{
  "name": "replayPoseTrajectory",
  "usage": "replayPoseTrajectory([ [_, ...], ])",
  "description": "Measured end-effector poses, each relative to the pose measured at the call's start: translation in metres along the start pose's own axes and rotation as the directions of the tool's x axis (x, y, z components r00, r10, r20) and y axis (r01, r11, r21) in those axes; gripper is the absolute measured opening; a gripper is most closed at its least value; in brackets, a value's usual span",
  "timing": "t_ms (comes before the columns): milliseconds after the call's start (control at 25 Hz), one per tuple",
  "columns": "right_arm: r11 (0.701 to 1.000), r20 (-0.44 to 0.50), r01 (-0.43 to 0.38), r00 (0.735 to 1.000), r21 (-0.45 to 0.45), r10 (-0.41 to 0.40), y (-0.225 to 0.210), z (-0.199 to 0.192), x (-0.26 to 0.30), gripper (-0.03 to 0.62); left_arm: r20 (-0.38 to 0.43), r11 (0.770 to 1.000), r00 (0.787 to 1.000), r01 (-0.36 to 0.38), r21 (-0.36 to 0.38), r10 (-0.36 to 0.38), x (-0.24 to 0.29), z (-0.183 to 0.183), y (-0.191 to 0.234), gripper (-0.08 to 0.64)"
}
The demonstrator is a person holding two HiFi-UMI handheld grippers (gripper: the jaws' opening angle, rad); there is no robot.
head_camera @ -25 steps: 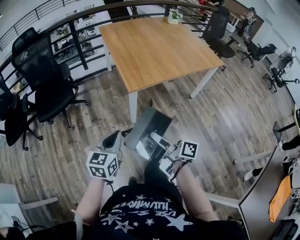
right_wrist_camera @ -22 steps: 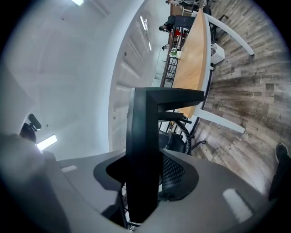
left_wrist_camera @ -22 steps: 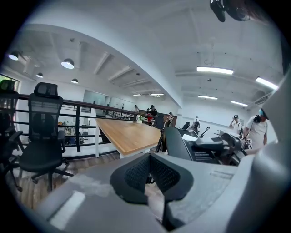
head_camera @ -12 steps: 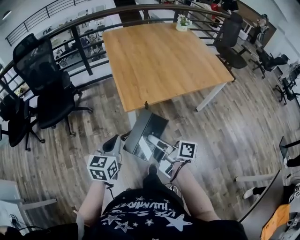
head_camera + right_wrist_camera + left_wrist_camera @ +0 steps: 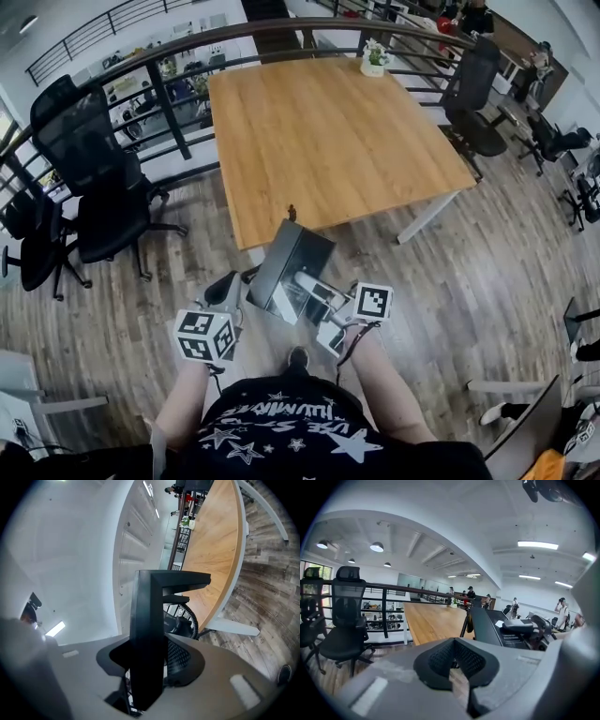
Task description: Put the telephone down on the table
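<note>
A black and grey desk telephone (image 5: 292,265) hangs tilted in the air just short of the near corner of the wooden table (image 5: 337,131). My right gripper (image 5: 314,291) is shut on its near edge. In the right gripper view the telephone (image 5: 147,620) stands as a dark slab clamped between the pads, with the table (image 5: 215,555) beyond it. My left gripper (image 5: 228,284) hovers just left of the telephone, shut, with nothing in it. In the left gripper view its pads (image 5: 453,644) meet, and the telephone (image 5: 497,627) shows to the right before the table (image 5: 431,620).
Black office chairs (image 5: 94,178) stand at the left on the wood floor. A dark railing (image 5: 178,56) runs behind the table. A small potted plant (image 5: 375,58) sits at the table's far edge, and another chair (image 5: 473,94) stands at its right. Distant people show in the left gripper view.
Both grippers and the telephone have moved forward with the person, so the table's near corner is now closer. The right gripper's hold on the telephone looks the same.
</note>
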State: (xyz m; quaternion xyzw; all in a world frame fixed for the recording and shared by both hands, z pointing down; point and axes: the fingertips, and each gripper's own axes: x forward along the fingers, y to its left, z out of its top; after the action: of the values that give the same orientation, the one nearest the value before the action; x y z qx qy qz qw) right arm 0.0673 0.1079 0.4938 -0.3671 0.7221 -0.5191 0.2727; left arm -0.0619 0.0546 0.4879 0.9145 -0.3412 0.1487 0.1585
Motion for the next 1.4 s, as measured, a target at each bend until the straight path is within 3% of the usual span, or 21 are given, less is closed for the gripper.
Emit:
replayPoseTrajectory([
  [360, 1.0, -0.056, -0.016, 0.998, 0.016, 0.017, -0.022, 0.02, 0.003, 0.167, -0.003, 0.999, 0.999, -0.049, -0.02, 0.049, 0.017, -0.006, -0.009, 0.002],
  [720, 0.999, -0.077, -0.017, 0.997, 0.049, 0.02, -0.037, 0.036, 0.029, 0.167, -0.021, 0.991, 0.994, -0.107, -0.083, 0.105, 0.022, -0.01, 0.025, 0.002],
  [1080, 1.0, -0.068, 0.024, 0.997, 0.011, -0.023, -0.049, 0.07, 0.044, 0.167, 0.003, 0.993, 0.999, -0.051, -0.103, 0.051, 0.067, 0.011, 0.042, 0.002],
  [1400, 0.999, -0.108, 0.018, 0.994, -0.048, -0.023, -0.056, 0.116, 0.102, 0.167, -0.003, 0.991, 1.0, -0.014, -0.137, 0.014, 0.12, 0.039, 0.089, 0.002],
])
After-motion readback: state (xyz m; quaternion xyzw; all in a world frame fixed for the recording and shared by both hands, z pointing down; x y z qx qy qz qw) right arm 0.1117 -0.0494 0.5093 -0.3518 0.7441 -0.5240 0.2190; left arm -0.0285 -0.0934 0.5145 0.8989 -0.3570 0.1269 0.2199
